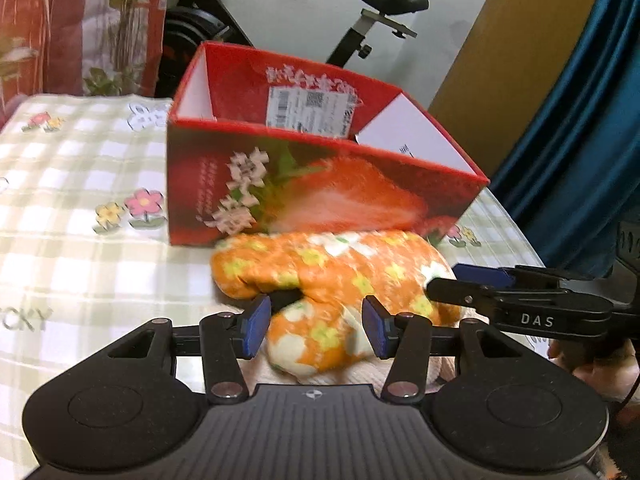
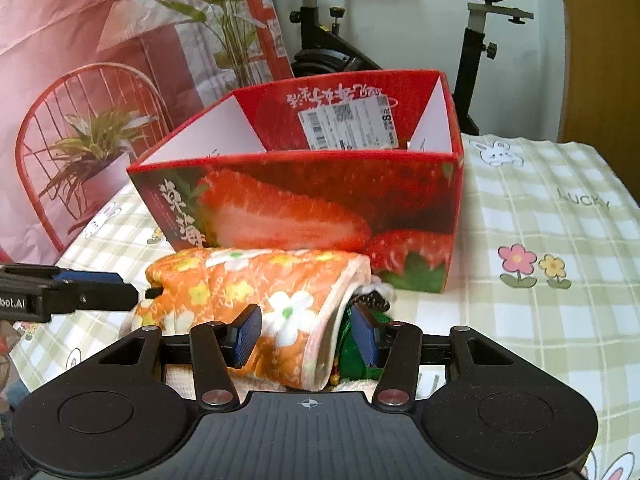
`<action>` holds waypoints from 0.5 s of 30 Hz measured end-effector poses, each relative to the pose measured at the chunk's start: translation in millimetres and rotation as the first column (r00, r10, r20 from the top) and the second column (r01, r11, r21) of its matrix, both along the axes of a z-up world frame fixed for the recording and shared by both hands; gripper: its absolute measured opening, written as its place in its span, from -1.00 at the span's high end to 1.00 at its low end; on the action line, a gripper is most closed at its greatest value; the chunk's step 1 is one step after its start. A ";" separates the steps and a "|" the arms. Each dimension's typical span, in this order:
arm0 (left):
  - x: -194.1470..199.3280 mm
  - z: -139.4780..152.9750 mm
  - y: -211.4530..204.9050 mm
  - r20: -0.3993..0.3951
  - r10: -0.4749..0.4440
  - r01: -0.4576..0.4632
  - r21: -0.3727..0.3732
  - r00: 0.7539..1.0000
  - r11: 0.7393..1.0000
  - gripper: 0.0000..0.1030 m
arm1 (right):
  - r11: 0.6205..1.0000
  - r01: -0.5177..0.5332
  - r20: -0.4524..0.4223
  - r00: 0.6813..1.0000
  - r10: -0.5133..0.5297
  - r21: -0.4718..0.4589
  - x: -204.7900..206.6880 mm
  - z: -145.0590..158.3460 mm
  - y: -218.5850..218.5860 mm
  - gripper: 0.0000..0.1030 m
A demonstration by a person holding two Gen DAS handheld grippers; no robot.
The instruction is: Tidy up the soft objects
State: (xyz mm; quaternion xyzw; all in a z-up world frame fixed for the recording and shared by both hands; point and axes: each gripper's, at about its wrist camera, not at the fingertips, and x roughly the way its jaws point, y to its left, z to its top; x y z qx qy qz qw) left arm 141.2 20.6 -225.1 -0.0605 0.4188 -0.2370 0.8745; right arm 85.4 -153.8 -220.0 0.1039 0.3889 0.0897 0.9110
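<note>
Before the strawberry box, your grippers flank one orange floral oven mitt.
On the checked cloth, its long axis runs left-right along the box front, cuff rightward. Your left gripper stands partly open around the thumb; your right gripper partly open around the cuff.

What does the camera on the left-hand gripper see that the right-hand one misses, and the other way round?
Only the left wrist view shows the blue curtain and the tan panel beside it.

Only the right wrist view shows the green item tucked inside the rolled orange floral cloth, and the red chair picture.

Both show the red strawberry box, standing open just behind the cloth, the checked tablecloth, the exercise bike, and both grippers, left gripper and right gripper, straddling the cloth.
</note>
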 end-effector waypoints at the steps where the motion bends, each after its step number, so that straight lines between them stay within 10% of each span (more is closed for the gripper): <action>1: -1.2 -3.3 -1.3 -0.006 0.002 -0.002 -0.004 1.000 1.000 -0.02 | 1.000 0.001 0.004 1.000 -0.001 0.002 -0.5 -0.8 0.4 0.07; 15: 35.3 -12.0 28.5 -0.073 0.123 -0.127 -0.054 0.990 0.990 -0.03 | 0.999 0.040 0.026 0.999 -0.041 0.032 10.7 -5.2 2.3 0.01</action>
